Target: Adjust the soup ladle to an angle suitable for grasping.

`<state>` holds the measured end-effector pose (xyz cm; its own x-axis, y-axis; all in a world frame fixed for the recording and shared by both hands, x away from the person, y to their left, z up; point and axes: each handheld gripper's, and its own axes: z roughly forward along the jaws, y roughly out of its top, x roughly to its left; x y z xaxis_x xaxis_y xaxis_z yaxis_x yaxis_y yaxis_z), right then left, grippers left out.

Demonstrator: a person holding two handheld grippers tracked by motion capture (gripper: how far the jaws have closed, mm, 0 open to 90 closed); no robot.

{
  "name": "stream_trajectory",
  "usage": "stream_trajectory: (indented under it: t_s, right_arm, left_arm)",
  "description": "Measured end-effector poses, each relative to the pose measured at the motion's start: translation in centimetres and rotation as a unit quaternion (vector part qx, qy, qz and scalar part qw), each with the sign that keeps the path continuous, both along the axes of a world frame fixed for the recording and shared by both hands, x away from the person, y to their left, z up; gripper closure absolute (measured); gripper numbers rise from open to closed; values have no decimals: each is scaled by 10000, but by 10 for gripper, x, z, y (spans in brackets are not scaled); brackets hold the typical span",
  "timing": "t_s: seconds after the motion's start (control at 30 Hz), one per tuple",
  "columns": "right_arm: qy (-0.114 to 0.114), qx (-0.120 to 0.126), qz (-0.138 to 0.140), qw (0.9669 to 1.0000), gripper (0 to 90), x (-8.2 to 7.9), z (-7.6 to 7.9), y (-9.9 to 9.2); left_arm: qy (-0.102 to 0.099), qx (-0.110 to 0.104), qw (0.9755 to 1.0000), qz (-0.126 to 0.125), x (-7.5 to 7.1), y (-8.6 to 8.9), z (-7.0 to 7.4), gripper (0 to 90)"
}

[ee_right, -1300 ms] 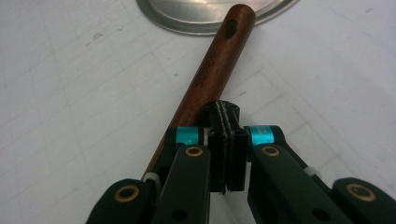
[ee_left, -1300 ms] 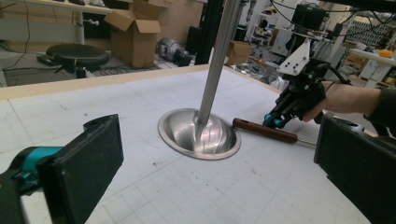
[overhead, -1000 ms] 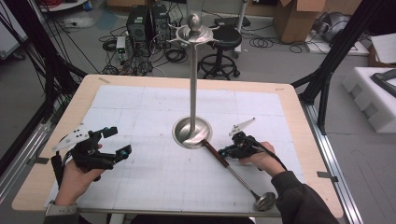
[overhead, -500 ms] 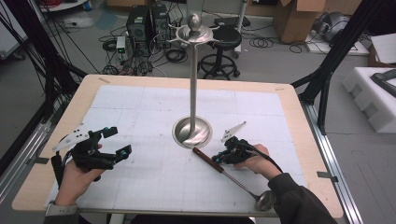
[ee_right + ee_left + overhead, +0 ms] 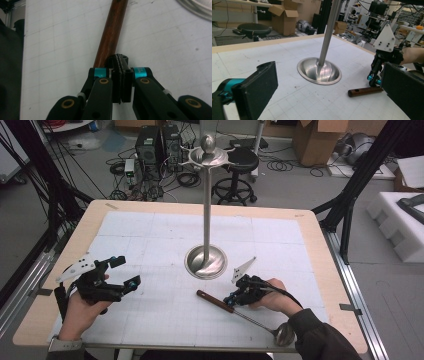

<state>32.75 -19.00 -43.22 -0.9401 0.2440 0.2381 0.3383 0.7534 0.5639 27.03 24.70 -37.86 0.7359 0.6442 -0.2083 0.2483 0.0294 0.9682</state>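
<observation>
Right gripper view: right tongs [image 5: 121,65] pressed together on ladle [image 5: 240,311] shaft, wooden handle above. High view: ladle bowl lower right, left tongs [image 5: 124,271] wide apart, empty.

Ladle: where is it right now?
High view: the ladle lies on the table's right front, below the stand's base, its wooden handle end at the right gripper.

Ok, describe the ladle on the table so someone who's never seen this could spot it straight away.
Start at the tall steel stand in the middle of the white gridded mat. Just in front of its round base, toward the person's right hand, the ladle lies flat and slanted, with the right gripper shut on its stem. Its dark wooden handle and small steel bowl by the table edge set it apart.
</observation>
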Motion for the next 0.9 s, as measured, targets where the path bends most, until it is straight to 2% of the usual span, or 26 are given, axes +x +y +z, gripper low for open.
stream_trajectory:
  t_s: [0.1, 0.2, 0.3, 0.5, 0.9]
  right_arm:
    - [8, -44, 14, 10000, 898, -3, 0, -2]
    - [12, -186, 166, 9997, 898, -12, 3, -3]
    - [-2, -187, 205, 9996, 897, -15, 3, -5]
    - [32, -145, 110, 9998, 897, -26, 2, -13]
    - [-80, -262, 279, 9992, 897, -39, 4, -17]
  left_arm:
    - [-4, -13, 10000, 3, 0, 1, 0, 19]
    - [0, -3, 10000, 15, 0, 1, 0, 19]
    - [-4, -8, 10000, 6, 0, 1, 0, 19]
    - [18, 14, 10000, 16, 1, 0, -1, 18]
    - [16, 33, 10000, 14, 1, 0, -1, 19]
